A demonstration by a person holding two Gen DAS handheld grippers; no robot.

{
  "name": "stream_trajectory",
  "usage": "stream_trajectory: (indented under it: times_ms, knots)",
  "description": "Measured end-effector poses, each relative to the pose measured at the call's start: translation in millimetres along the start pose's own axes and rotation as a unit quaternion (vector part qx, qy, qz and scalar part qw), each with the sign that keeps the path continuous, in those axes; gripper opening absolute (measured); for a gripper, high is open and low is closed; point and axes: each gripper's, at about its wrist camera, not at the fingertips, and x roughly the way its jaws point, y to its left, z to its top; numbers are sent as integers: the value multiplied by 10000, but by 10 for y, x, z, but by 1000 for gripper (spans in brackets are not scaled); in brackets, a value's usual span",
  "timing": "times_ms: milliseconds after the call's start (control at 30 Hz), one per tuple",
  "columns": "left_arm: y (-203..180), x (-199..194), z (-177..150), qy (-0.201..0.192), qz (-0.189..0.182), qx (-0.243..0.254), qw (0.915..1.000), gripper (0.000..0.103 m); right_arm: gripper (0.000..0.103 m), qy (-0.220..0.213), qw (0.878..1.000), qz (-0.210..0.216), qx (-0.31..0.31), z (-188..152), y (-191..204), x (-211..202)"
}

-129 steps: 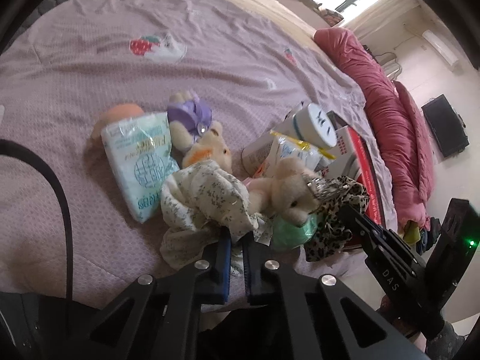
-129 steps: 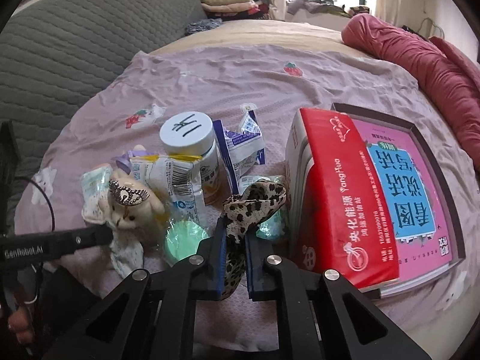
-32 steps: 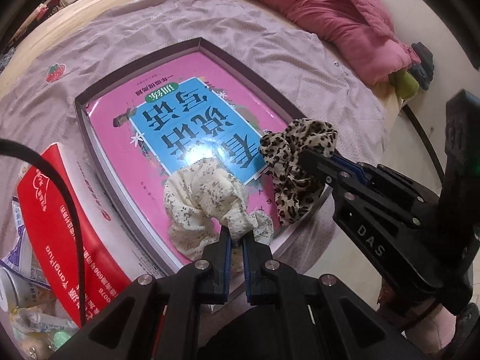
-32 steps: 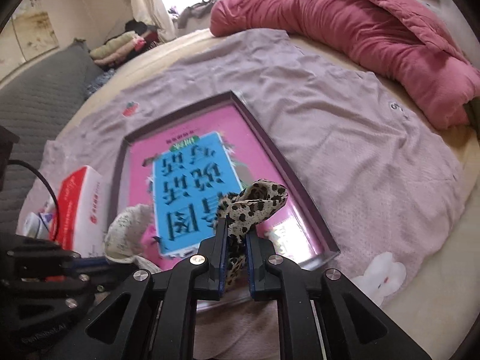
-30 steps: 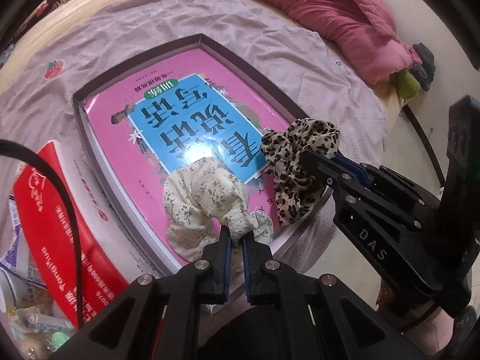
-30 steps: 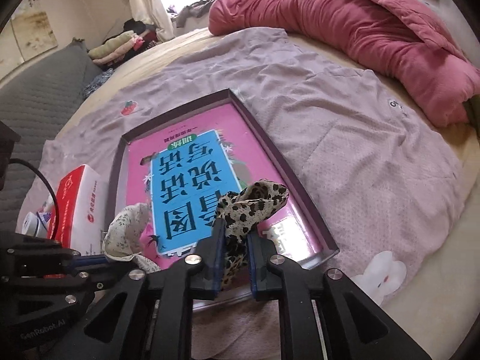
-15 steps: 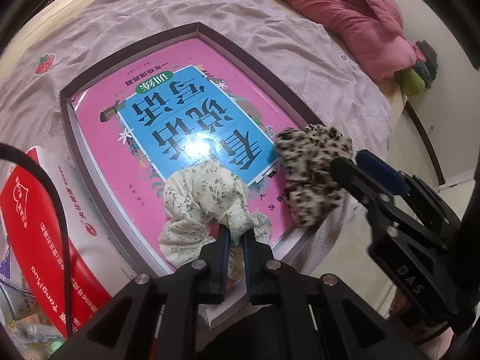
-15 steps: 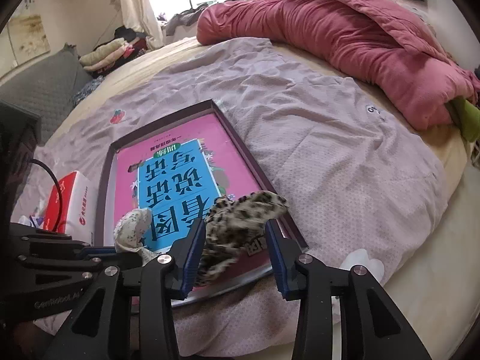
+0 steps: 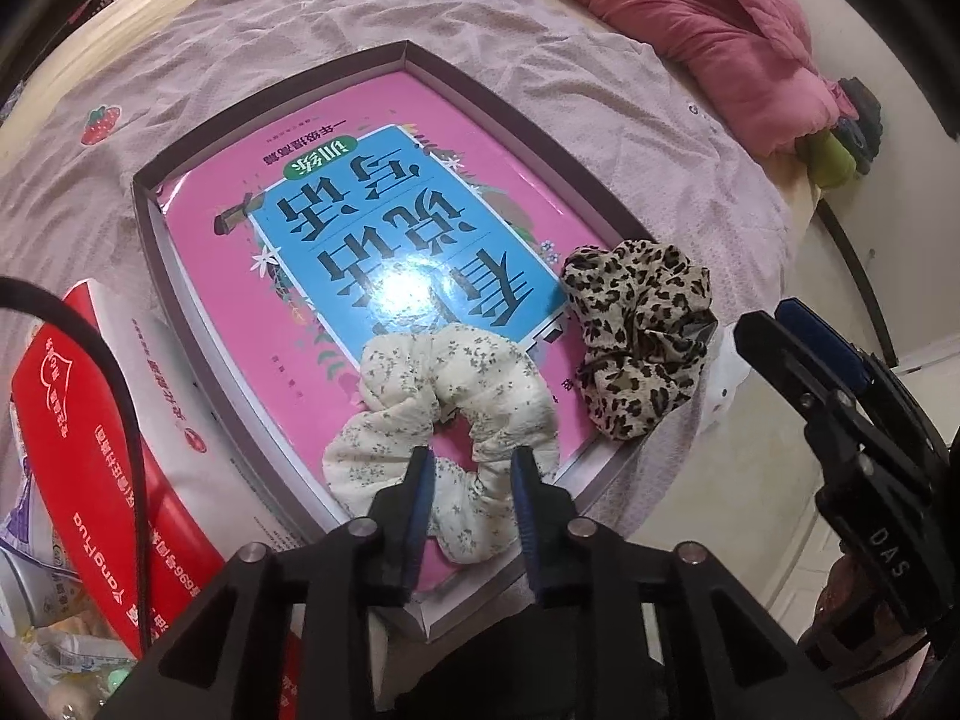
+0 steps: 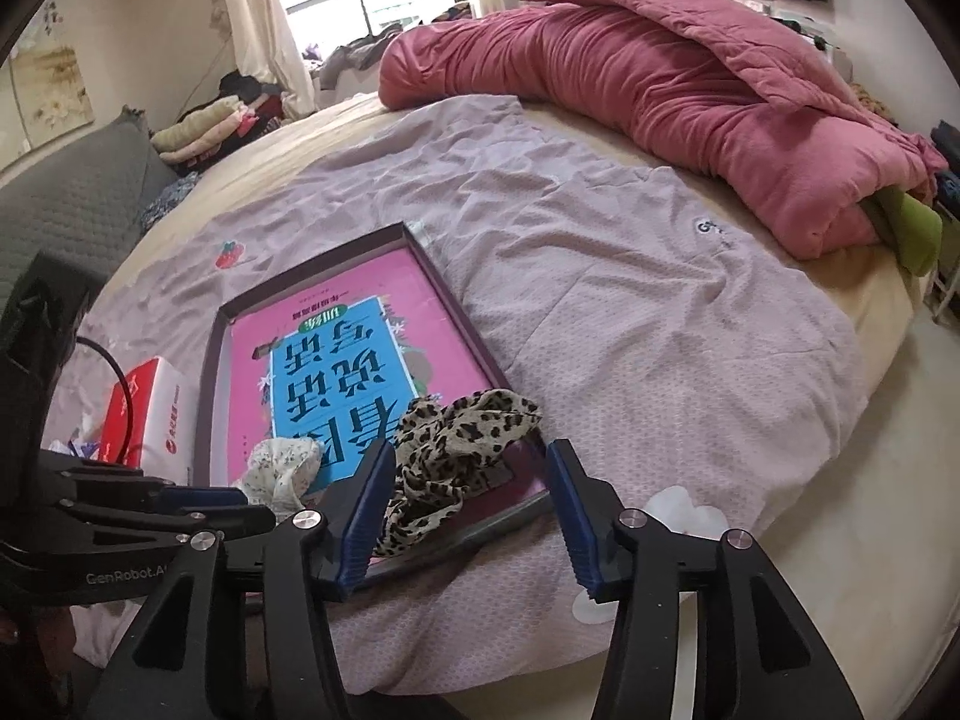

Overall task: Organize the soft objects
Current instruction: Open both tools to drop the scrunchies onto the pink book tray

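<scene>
Across the bed [image 10: 630, 312], a shallow box [image 9: 510, 138] held a pink book [image 9: 384, 240]. Both scrunchies lay on the book's near end: the floral scrunchie [image 9: 444, 408] between the left hand-held gripper [image 9: 468, 480]'s opening jaws, the leopard scrunchie [image 10: 456, 444] released before the right hand-held gripper [image 10: 468, 492]'s widening jaws.

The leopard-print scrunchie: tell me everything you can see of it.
The leopard-print scrunchie is a soft ring of gathered fabric, tan with dark brown spots, crumpled in loose folds. It lies on the near right corner of the pink book in the shallow dark-rimmed box, draping over the box's rim. It sits beside the cream floral scrunchie, apart from it. The right gripper has its jaws opening around it; the pads look clear of the fabric.
</scene>
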Motion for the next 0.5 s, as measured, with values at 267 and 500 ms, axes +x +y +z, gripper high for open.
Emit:
stream_trajectory:
  times_ms: [267,500]
  knots:
    - [39,-154,-44,-147,-62,-78,9998,39,58,-54,10000,-71,16,15,-5,-103]
    - [68,-418,-139,-461,-1,-112,9989,54,61,-121,9999,-32,-83,57,118,-157]
